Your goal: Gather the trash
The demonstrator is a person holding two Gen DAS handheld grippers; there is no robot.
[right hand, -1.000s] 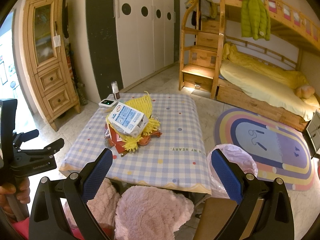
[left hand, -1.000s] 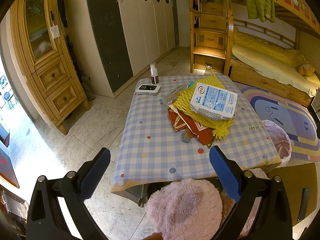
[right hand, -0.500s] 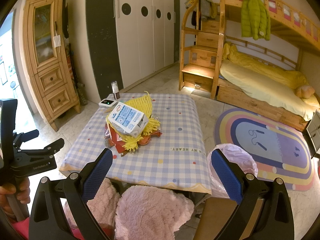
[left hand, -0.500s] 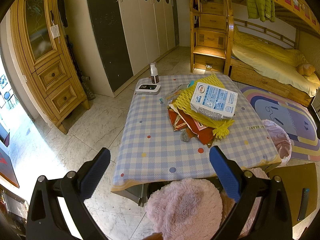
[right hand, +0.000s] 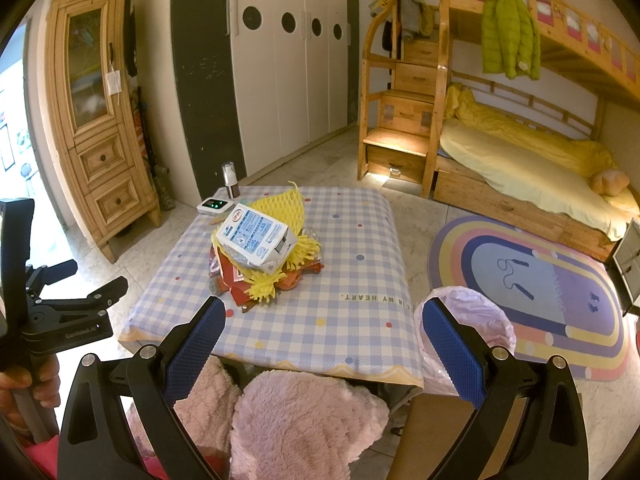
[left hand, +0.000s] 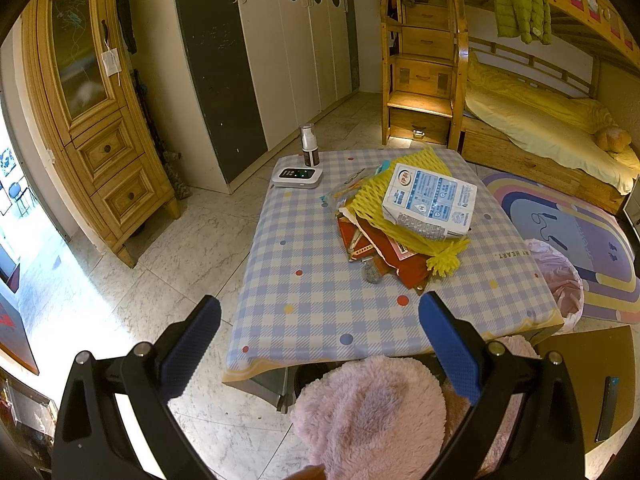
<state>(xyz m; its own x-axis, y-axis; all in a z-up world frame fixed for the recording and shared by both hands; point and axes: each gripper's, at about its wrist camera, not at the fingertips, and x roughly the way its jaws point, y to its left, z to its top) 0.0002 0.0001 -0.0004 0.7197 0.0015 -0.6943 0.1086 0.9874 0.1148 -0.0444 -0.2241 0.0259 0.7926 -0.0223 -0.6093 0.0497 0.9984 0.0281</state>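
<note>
On the checked surface (left hand: 312, 280) sits a pile of trash (left hand: 404, 220), with a white box (right hand: 256, 238) on top. Left claw (left hand: 320, 356) and right claw (right hand: 324, 354) both hang wide open, holding nothing.

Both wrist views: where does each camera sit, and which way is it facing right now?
Left wrist: on the left gripper, above the table's near edge, facing the trash pile; open fingers, pink fleece below.
Right wrist: on the right gripper, further right, facing the table; left gripper at left edge.
Shared: milk carton, bin bag.
</note>
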